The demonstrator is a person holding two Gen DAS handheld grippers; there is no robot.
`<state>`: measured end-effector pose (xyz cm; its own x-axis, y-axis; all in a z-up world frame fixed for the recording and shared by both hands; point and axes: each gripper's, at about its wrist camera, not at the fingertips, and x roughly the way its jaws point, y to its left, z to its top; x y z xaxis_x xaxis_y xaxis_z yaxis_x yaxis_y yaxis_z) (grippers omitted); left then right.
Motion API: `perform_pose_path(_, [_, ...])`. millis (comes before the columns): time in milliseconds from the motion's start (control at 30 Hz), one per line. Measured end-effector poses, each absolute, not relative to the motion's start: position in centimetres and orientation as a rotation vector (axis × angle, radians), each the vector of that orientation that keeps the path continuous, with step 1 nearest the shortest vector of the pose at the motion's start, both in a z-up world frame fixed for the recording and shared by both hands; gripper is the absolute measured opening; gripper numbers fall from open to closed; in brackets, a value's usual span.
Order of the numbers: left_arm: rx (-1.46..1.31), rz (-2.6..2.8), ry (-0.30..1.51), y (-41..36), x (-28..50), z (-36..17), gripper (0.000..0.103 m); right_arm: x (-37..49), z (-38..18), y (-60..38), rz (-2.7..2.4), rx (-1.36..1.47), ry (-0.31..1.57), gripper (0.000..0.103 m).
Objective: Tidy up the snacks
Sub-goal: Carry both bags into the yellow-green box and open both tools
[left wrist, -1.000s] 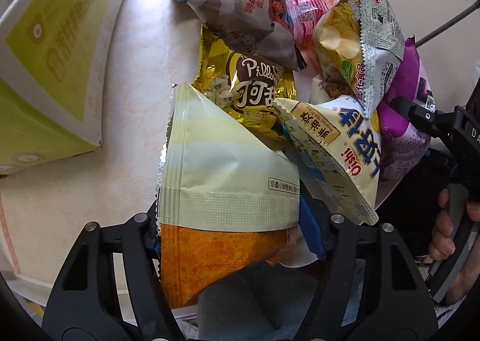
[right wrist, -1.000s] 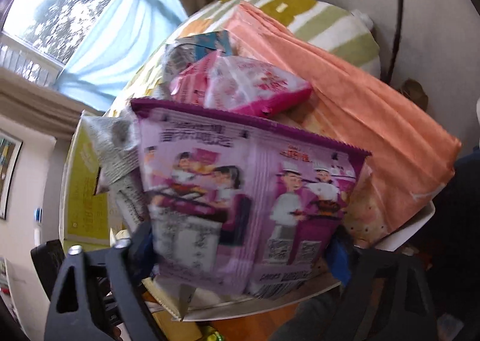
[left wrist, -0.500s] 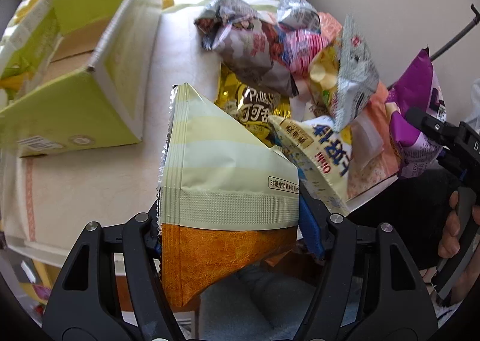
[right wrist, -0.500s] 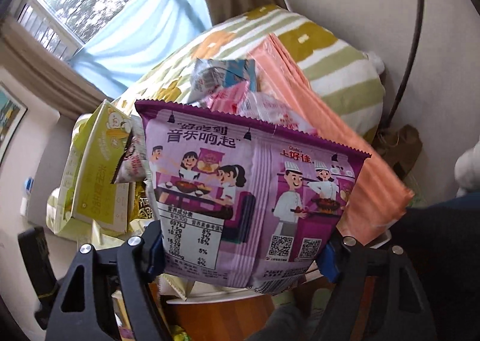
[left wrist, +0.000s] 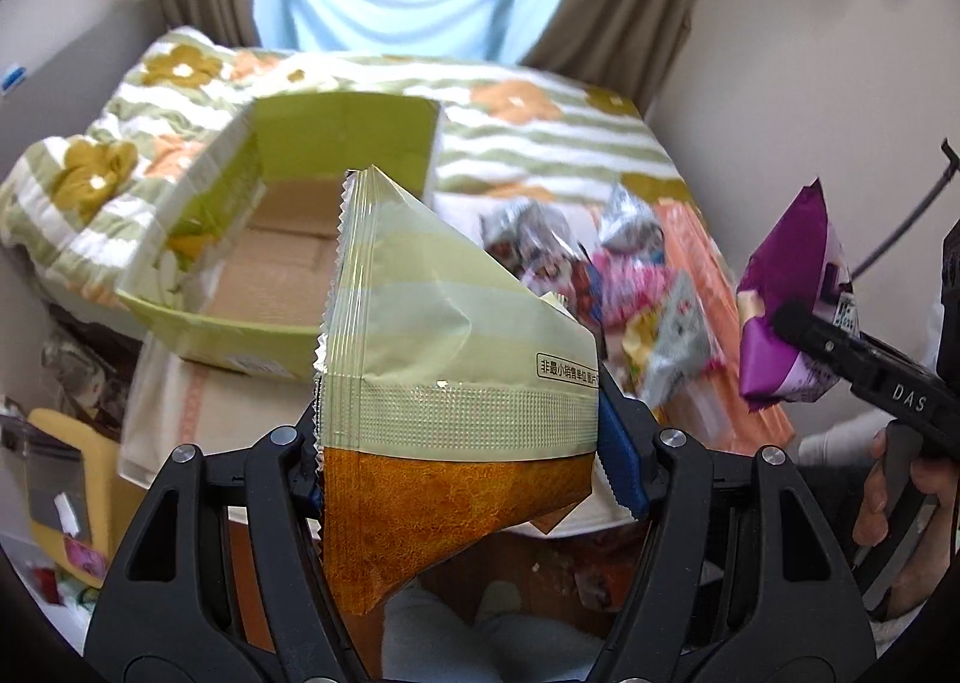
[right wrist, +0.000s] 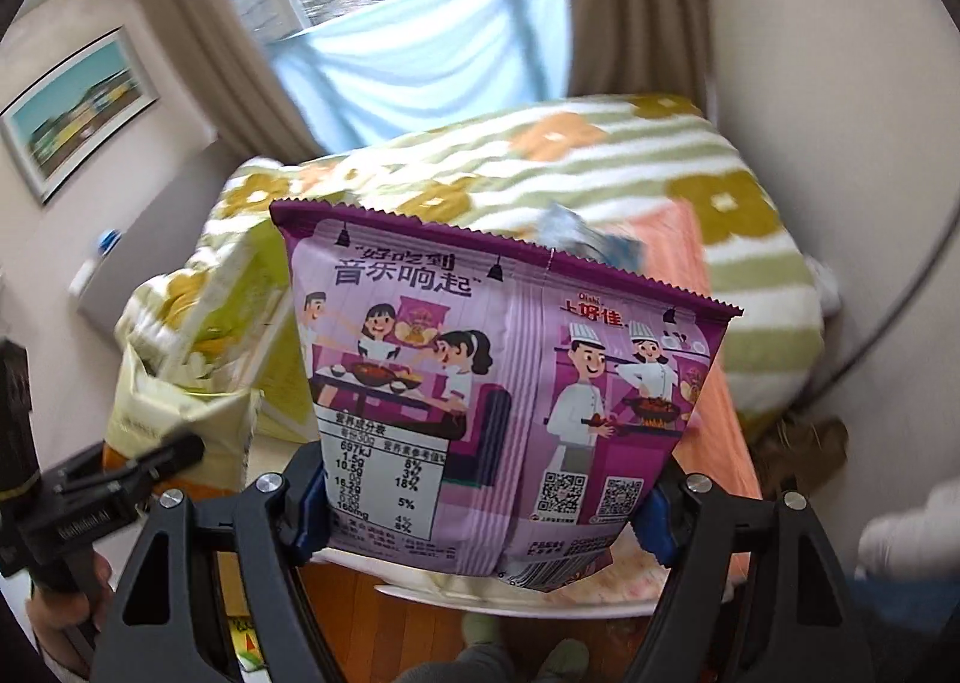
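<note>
Left claw (left wrist: 459,461) pinches a green-and-orange snack bag (left wrist: 444,359) between its blue-padded fingers; the bag stands upright in the air, in front of the open green cardboard box (left wrist: 336,155). Its crimped foil seam carries a small boxed Chinese label. Right claw (right wrist: 480,509) pinches a glossy purple snack bag (right wrist: 498,383), printed "Oishi 上好佳", with cartoon chefs, a nutrition panel and two QR codes. Remaining crinkled snack packets (left wrist: 600,275) lie heaped on the table (left wrist: 198,413), beside the box.
</note>
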<state>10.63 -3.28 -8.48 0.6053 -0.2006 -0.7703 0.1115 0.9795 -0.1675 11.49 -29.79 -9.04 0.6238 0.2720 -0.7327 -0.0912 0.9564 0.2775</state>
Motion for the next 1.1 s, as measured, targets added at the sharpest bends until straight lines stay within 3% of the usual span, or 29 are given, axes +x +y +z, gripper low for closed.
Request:
perform_pose_path(467, [-0.104,-0.114,0.859,8.7,18.7,-6.2,0.065,18.8,-6.5,-16.5,0.347,0.097,0.830,0.074])
perform_pose_path(700, [-0.087,-0.145,0.964,14.1,25.9,-9.2,0.065,23.1,-8.3,-9.3,0.326,0.034,0.897,0.074])
perform_pose_path(1100, [0.010,-0.284,1.154,14.6,32.7,-16.5,0.067,26.8,-12.9,-3.2,0.192,-0.082,0.992,0.074])
